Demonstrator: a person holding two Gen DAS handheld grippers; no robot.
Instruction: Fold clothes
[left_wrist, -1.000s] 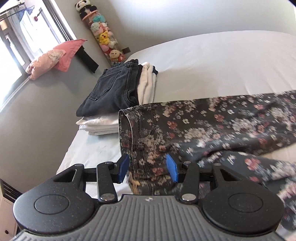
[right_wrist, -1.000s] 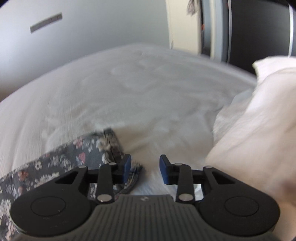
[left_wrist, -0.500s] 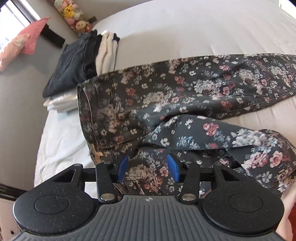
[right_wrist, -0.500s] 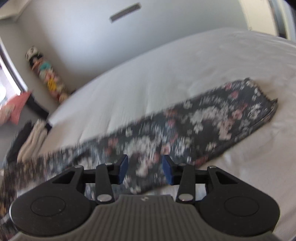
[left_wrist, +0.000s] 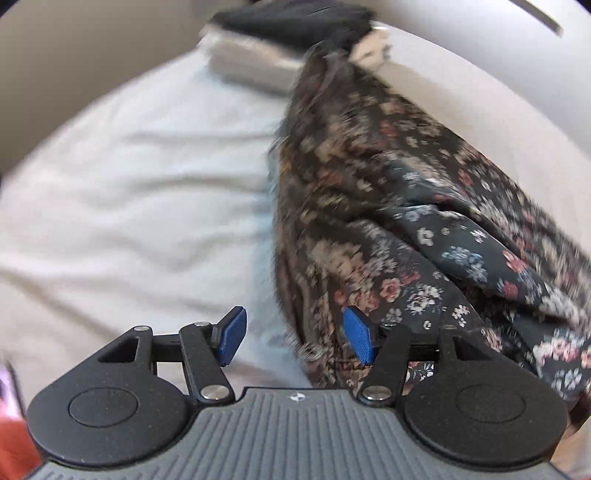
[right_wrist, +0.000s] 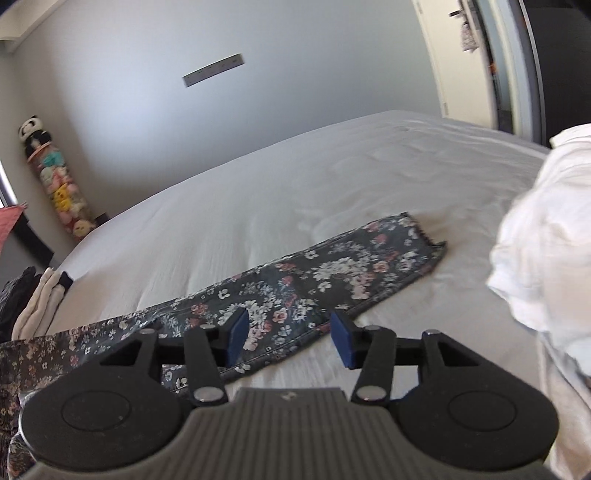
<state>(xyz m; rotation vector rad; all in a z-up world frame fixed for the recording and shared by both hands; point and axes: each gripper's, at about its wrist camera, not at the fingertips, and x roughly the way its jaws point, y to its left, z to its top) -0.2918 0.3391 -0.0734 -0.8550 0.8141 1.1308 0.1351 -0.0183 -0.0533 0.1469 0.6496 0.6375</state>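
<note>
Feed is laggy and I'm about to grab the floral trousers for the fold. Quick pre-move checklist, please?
1. Left tool open: ok.
2. Right tool open: ok.
3. Dark floral-print trousers lying flat: not ok; one leg lies straight, the waist end is bunched.
4. Leg hem visible and unobstructed: ok.
5. White bedsheet bare beyond the leg: ok.
6. Left view sharp enough to aim: not ok, motion-blurred.
</note>
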